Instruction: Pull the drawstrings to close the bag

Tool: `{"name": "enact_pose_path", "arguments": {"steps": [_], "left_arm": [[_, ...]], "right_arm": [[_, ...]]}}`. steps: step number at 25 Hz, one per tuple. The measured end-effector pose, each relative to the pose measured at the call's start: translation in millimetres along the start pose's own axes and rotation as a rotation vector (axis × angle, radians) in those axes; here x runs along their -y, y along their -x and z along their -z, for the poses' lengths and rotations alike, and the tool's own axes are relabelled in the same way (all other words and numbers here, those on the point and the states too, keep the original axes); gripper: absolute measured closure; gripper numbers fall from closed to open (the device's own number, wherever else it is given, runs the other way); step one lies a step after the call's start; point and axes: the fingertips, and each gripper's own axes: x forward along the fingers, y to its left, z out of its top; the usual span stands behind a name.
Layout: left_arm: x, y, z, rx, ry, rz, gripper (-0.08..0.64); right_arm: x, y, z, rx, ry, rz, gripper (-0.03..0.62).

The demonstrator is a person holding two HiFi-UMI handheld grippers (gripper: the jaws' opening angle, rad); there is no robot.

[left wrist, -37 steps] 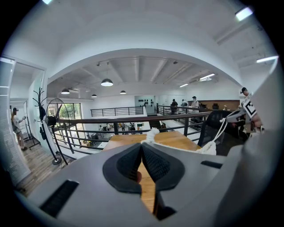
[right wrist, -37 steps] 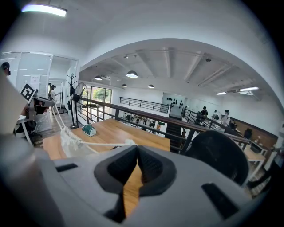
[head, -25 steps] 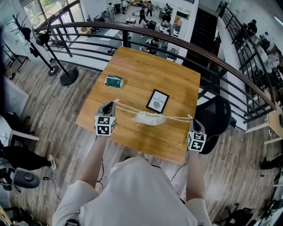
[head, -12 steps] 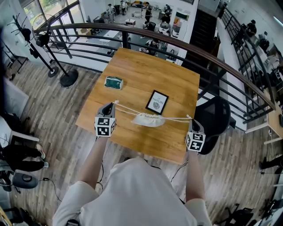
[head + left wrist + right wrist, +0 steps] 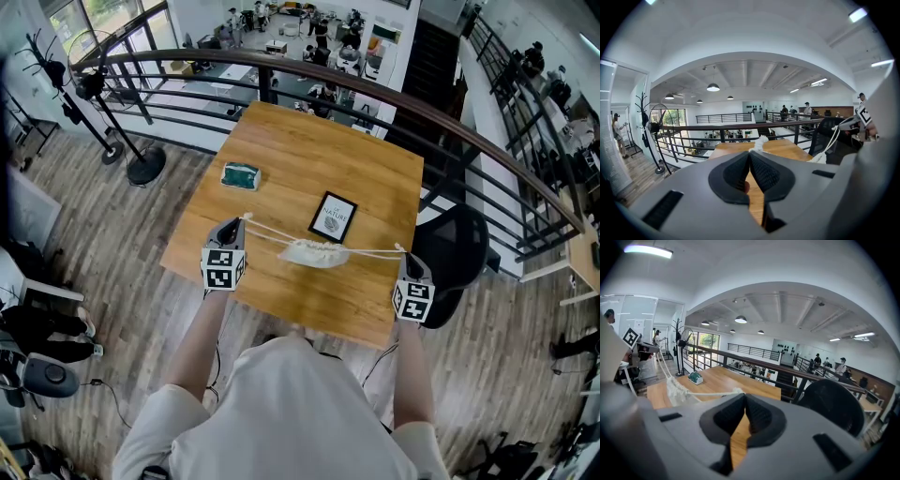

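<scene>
At lower centre of the head view, near the front edge of the square wooden table [image 5: 309,159]: small white cloth drawstring bag [image 5: 315,253], mouth gathered. Light, limp, likely to slide under a one-sided pull; take by the cord ends only. Left gripper [image 5: 240,221]: jaws pinched on the left white cord [image 5: 267,230], forearm outstretched. Right gripper [image 5: 403,253]: jaws clamped on the right white cord [image 5: 375,252], arm mirrored.

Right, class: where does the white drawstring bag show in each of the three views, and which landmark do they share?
Head view: bag mid-picture, over the table's front half, between left claw and right claw.
Left gripper view: bag at right, mid-height.
Right gripper view: bag at left, below mid-height.
Shared landmark: the wooden table.
</scene>
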Motion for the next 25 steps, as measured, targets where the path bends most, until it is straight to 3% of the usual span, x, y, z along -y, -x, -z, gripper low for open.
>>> {"name": "enact_pose_path", "arguments": {"steps": [25], "left_arm": [[3.1,3.6,-2.3,0.008,0.005,-0.002,0.56]], "right_arm": [[0.8,6.3,-4.1,0.019,0.031,-0.005,0.584]]}}
